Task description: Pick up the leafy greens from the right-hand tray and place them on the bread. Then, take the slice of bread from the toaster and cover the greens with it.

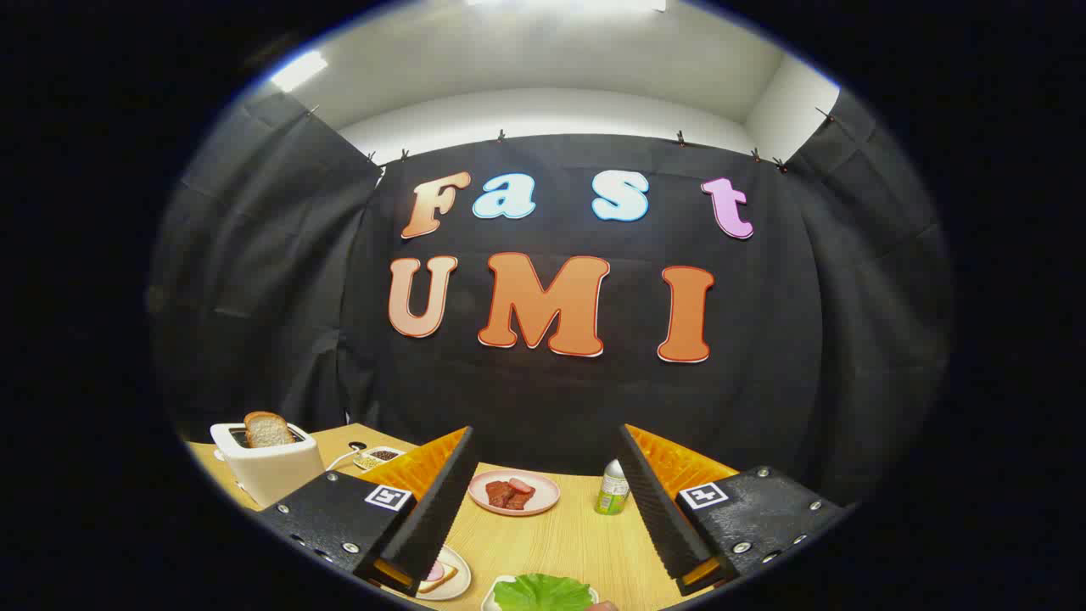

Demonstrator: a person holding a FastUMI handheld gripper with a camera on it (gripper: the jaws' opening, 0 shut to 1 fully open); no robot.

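Observation:
My gripper (543,496) is open, raised above the wooden table (568,543), with nothing between its fingers. Below and between the fingers, a green leafy vegetable (543,591) lies on a white tray (492,596). Close to the left finger a white plate (458,585) holds a slice of bread (439,580) with a pink topping, partly hidden by that finger. Beyond the left finger stands a white toaster (270,468) with a bread slice (268,429) sticking up from its slot.
A pink plate (543,486) with red meat pieces sits beyond the fingers at mid table. A small green-labelled bottle (612,490) stands by the right finger. A small dish (380,457) and a white cable lie next to the toaster.

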